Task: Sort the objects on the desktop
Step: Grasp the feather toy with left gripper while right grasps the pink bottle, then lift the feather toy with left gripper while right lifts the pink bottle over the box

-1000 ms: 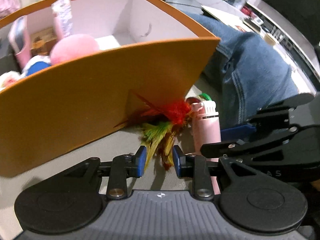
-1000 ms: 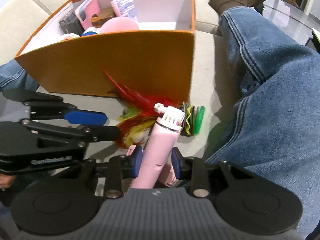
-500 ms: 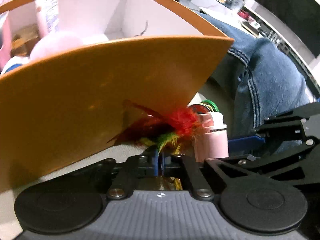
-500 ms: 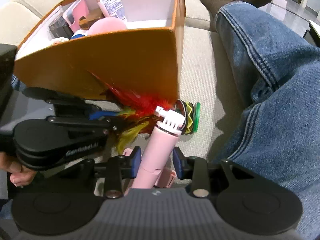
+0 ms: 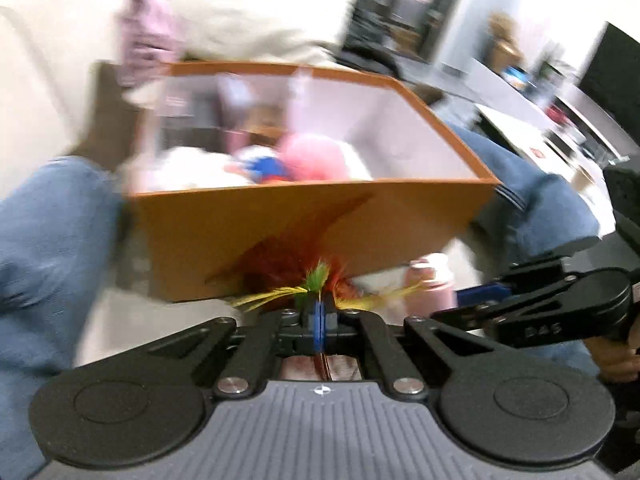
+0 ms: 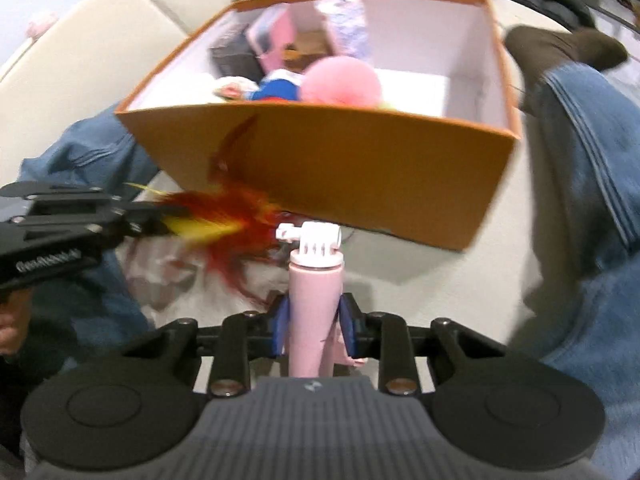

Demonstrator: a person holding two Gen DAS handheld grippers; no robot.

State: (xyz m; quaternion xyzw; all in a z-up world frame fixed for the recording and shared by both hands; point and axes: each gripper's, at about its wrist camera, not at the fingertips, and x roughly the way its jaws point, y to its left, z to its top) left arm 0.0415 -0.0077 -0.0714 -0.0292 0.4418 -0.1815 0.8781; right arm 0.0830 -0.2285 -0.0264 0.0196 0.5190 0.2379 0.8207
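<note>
A toy of red, yellow and green feathers (image 5: 320, 276) sticks out past my left gripper (image 5: 319, 308), which is shut on it and holds it off the cushion in front of the orange box (image 5: 280, 224). In the right wrist view the feathers (image 6: 224, 216) trail from the left gripper (image 6: 160, 216) at the left. My right gripper (image 6: 314, 320) is closing its jaws on a pink stick with a white mount on its tip (image 6: 316, 292). Its blue pads touch the stick on both sides. The stick points at the box's (image 6: 340, 160) near wall.
The box holds a pink ball (image 6: 340, 82), a blue-and-white toy (image 6: 276, 90) and several packets. A person's legs in jeans (image 6: 580, 160) lie on both sides of it, on a cream sofa cushion (image 6: 420, 300). The left wrist view is blurred.
The left gripper shut on the feathers and lifted them away from the cushion. The right gripper's jaws narrowed onto the pink stick and raised it a little.
</note>
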